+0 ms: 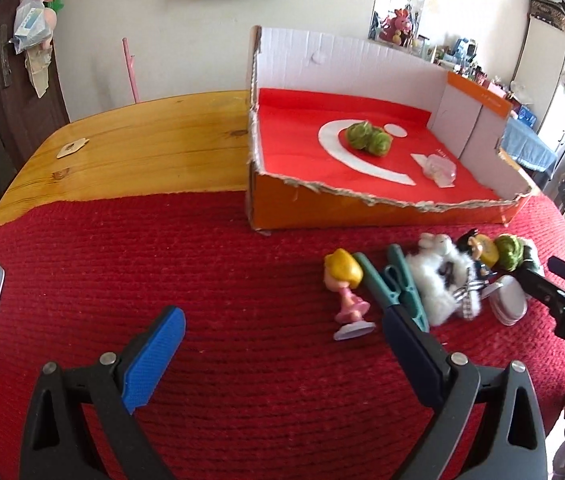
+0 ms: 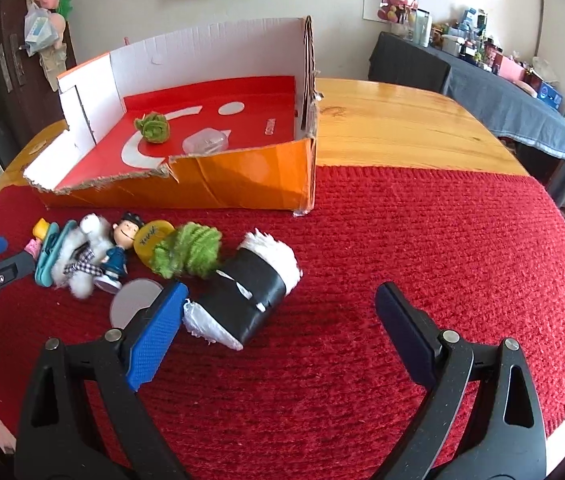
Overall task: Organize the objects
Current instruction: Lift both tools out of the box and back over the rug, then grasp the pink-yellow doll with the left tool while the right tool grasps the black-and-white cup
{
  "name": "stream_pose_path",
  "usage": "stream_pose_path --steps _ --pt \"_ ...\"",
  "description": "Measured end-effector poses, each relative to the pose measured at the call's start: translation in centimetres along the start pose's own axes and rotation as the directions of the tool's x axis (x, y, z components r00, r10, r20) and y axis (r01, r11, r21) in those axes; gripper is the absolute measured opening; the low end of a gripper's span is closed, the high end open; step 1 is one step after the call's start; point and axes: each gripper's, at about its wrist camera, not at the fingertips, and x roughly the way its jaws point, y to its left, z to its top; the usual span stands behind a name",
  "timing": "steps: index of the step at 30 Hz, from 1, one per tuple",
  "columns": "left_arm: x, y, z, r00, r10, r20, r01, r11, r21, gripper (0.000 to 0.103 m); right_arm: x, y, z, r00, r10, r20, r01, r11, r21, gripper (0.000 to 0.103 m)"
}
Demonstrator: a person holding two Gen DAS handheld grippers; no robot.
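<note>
Red knitted cloth (image 2: 402,240) covers the near part of a wooden table (image 2: 402,120); an orange cardboard box (image 2: 242,176) with a torn front wall sits at the cloth's far edge, holding a green fuzzy ball (image 2: 153,127) and a small clear packet (image 2: 207,141). Toys lie in a row in front of the box: blonde doll (image 1: 344,288) on its side, head toward the box; teal clips (image 1: 392,288); white plush (image 1: 436,280); dark-haired boy figure (image 2: 116,248); green yarn pompom (image 2: 186,250); black-and-white plush roll (image 2: 242,292), long axis running diagonally, near-left to far-right. Left gripper (image 1: 282,356): fingers spread, empty, right finger touching the clips. Right gripper (image 2: 278,332): fingers spread, empty, left fingertip (image 2: 158,328) just beside the roll's near end.
</note>
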Motion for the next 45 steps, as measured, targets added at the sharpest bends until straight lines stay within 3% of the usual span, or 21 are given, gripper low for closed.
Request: stream_pose_path --steps 6,9,11,17,23,26,27,28,37,45 --pt "0.2 0.2 0.2 1.000 -0.003 -0.004 0.003 0.999 0.037 0.101 -0.3 -1.4 -0.1 1.000 -0.005 -0.014 0.005 0.999 0.035 0.096" --pt "0.3 -0.4 0.3 0.999 -0.044 -0.004 0.044 0.996 0.074 0.100 -0.4 -1.2 0.2 1.000 -0.008 -0.015 0.009 1.000 0.028 0.096" --pt "0.5 -0.9 0.4 0.997 -0.079 -0.015 0.080 0.992 0.100 0.098 -0.2 -0.9 0.4 1.000 -0.008 -0.017 0.008 1.000 0.020 0.096" --pt "0.9 -1.5 1.0 0.996 -0.091 -0.019 0.093 0.984 0.154 0.084 0.3 -0.4 0.6 0.999 -0.017 -0.031 0.017 1.000 0.008 0.094" --pt "0.8 -2.1 1.0 0.993 -0.114 -0.021 0.116 0.971 0.208 0.065 0.5 -0.1 0.6 0.999 0.001 -0.038 -0.001 1.000 0.009 0.074" --pt "0.5 -2.4 0.8 0.989 -0.147 -0.015 0.146 0.962 0.230 0.043 0.3 0.1 0.4 1.000 0.008 -0.026 -0.008 1.000 -0.001 0.054" --pt "0.5 -2.4 0.7 0.987 -0.160 -0.014 0.158 0.959 0.234 0.028 0.2 0.2 0.3 1.000 0.017 -0.019 -0.017 1.000 -0.004 0.042" --pt "0.4 -2.5 0.6 0.983 -0.184 -0.018 0.182 0.954 0.236 0.020 0.1 0.3 0.3 1.000 0.024 -0.012 -0.024 1.000 -0.002 0.037" --pt "-0.5 -2.2 0.2 0.966 -0.258 -0.002 0.253 0.944 0.213 0.020 -1.3 0.3 -0.1 0.997 0.057 0.045 -0.058 0.998 0.027 0.037" --pt "-3.6 -2.3 1.0 0.953 -0.294 0.080 0.268 0.933 0.239 0.020 -4.0 0.6 1.2 0.991 0.067 0.113 -0.069 0.998 0.014 0.037"
